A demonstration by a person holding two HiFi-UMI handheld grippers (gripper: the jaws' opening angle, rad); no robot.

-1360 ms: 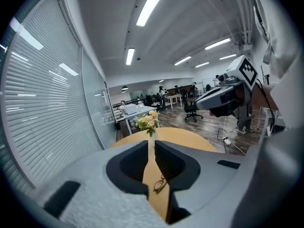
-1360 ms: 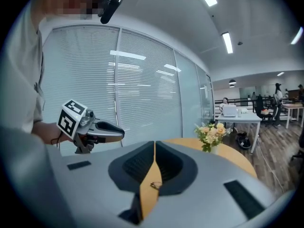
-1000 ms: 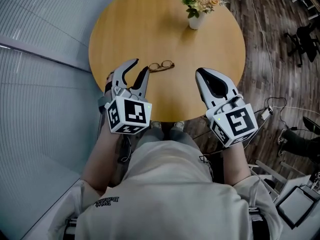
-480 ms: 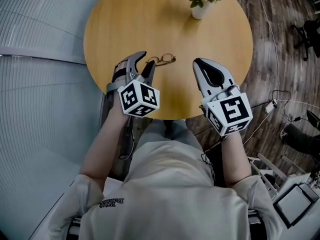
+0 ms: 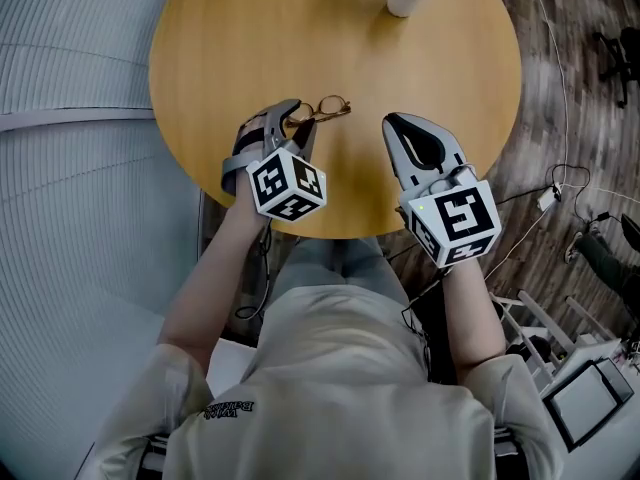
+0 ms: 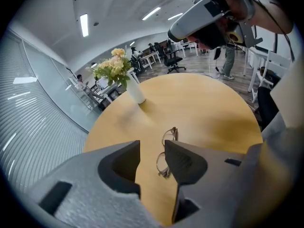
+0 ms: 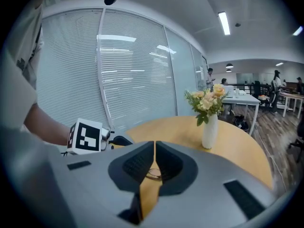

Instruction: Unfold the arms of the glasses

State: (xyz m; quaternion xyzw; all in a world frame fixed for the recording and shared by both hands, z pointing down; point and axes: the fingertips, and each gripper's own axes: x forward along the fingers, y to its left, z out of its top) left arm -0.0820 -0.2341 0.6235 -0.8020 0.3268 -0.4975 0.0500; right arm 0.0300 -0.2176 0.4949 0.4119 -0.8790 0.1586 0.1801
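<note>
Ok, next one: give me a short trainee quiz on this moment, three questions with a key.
1. True or false: the left gripper is clamped on the glasses.
2. Multiple choice: the right gripper has its jaws A) wide apart, B) together with nothing between them, C) shut on a pen.
3. Fill in: besides the glasses, the round table bears a white ___ of flowers.

Key: 1 false, its jaws stand open and the glasses lie on the table just past its tips; 2 B; 3 vase.
</note>
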